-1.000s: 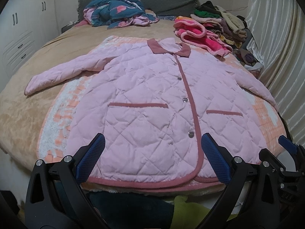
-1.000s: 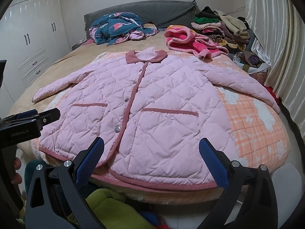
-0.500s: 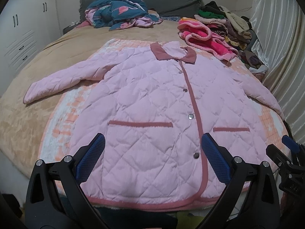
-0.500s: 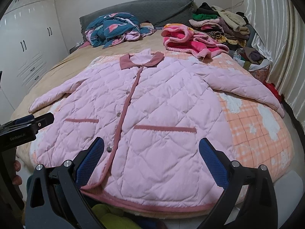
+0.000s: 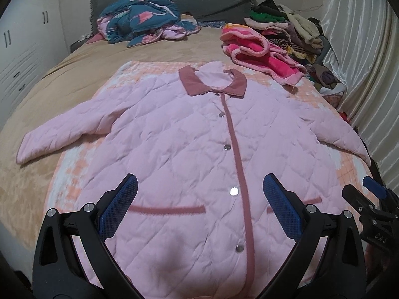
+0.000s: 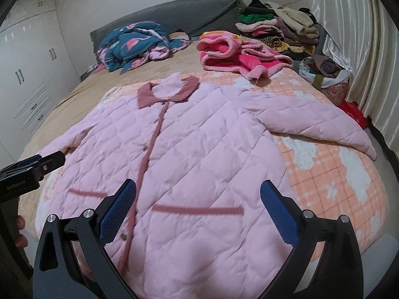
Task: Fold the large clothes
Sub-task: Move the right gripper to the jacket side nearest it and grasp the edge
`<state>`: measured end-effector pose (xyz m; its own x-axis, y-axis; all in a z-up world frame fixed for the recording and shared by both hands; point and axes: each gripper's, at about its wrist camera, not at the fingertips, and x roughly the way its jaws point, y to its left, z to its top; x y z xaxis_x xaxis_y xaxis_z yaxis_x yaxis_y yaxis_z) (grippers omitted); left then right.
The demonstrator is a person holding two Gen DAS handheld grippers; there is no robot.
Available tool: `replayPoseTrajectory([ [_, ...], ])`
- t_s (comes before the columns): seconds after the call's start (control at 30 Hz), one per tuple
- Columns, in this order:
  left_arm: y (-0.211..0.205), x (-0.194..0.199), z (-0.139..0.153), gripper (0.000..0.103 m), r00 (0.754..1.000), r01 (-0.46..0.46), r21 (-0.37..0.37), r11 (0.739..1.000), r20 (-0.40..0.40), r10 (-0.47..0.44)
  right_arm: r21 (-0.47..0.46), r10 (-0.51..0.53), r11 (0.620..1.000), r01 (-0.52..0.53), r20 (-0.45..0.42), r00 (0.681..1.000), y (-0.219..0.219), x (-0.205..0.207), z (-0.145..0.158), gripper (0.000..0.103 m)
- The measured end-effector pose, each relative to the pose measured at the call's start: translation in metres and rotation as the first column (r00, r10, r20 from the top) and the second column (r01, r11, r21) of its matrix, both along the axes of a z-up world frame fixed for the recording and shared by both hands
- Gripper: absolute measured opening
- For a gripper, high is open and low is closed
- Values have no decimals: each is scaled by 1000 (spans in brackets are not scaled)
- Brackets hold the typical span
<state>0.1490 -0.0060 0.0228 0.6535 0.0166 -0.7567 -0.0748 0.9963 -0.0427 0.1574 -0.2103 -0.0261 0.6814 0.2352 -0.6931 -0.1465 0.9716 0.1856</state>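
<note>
Both hand-held grippers (image 5: 199,206) (image 6: 198,206) seemingly further over jacket (image 5: 199,137)

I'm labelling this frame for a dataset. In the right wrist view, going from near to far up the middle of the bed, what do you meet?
Right tool → pocket trim → pink quilted jacket → its darker pink collar → tan bedspread → grey headboard.
</note>
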Motion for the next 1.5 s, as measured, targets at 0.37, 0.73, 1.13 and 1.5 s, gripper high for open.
replayPoseTrajectory([
  [0.37, -17, 61, -5, 94, 999, 43, 18, 999, -23, -43, -12, -129, 992, 128, -18, 992, -42, 63, -8, 99],
  [0.73, -23, 126, -29, 94, 996, 49, -6, 999, -68, -49, -22, -312, 950, 311, -52, 949, -109, 118, -32, 99],
  [1.13, -34, 181, -48, 94, 996, 38, 30, 999, -83, -35, 7, -578, 809, 588, -171, 798, -224, 161, -86, 99],
  [1.5, -37, 210, -69, 94, 991, 19, 80, 997, -131, -8, 75, -722, 634, 770, -298, 624, -316, 177, -124, 99],
])
